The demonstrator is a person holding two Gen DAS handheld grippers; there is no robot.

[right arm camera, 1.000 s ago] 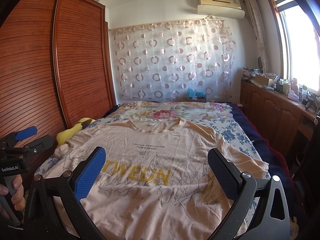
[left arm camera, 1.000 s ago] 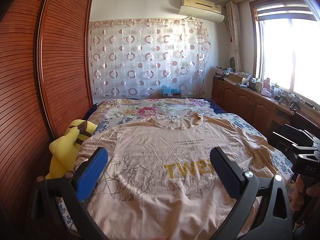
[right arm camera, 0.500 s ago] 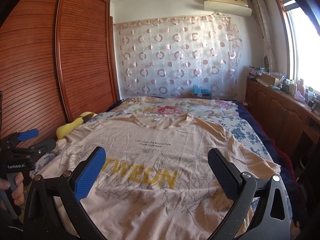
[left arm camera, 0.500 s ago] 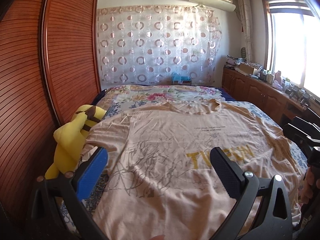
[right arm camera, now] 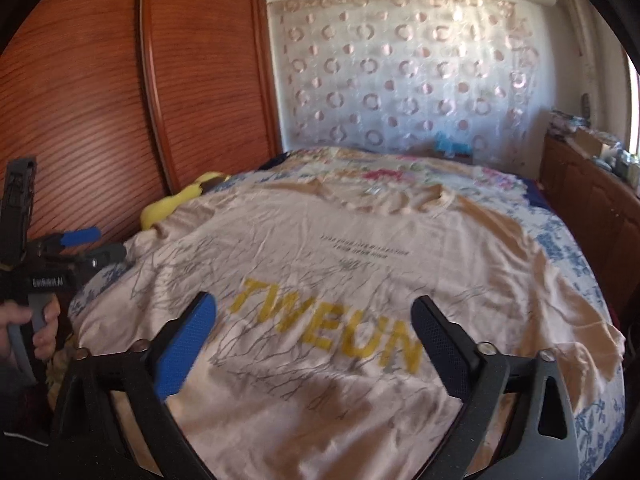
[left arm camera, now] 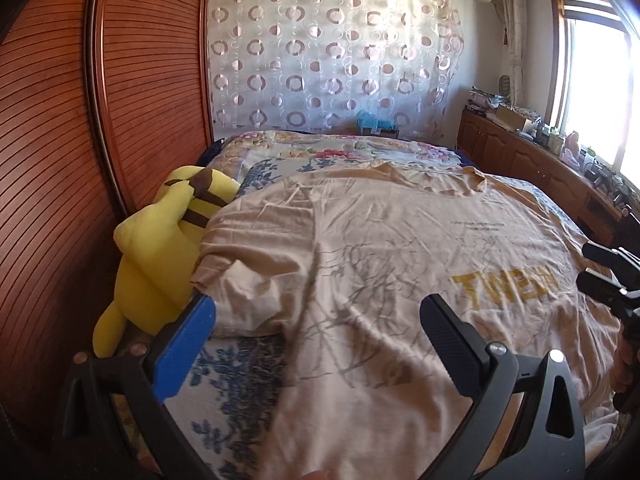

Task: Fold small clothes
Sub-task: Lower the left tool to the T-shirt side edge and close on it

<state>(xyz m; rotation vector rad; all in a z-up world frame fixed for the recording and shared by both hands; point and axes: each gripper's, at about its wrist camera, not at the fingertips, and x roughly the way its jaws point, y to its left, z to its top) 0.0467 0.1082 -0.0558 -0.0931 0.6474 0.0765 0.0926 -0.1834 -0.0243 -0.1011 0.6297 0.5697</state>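
Observation:
A beige T-shirt (left arm camera: 400, 248) with yellow letters and grey branch print lies spread face up on the bed; it also shows in the right wrist view (right arm camera: 340, 264). Its left sleeve (left arm camera: 248, 280) is crumpled near the bed's left edge. My left gripper (left arm camera: 316, 316) is open and empty, hovering over the shirt's lower left side, near that sleeve. My right gripper (right arm camera: 314, 316) is open and empty, above the shirt's lower middle by the yellow letters. The left gripper also appears at the left edge of the right wrist view (right arm camera: 76, 246).
A yellow plush toy (left arm camera: 160, 248) lies at the bed's left edge against the wooden wardrobe doors (left arm camera: 80, 140). The floral bedspread (left arm camera: 320, 152) extends to the far curtain. A wooden cabinet (left arm camera: 540, 164) with clutter runs along the right wall under the window.
Both grippers have dropped lower and closer to the shirt and swung left. The left gripper now faces the crumpled left sleeve and the plush toy. Both stay open.

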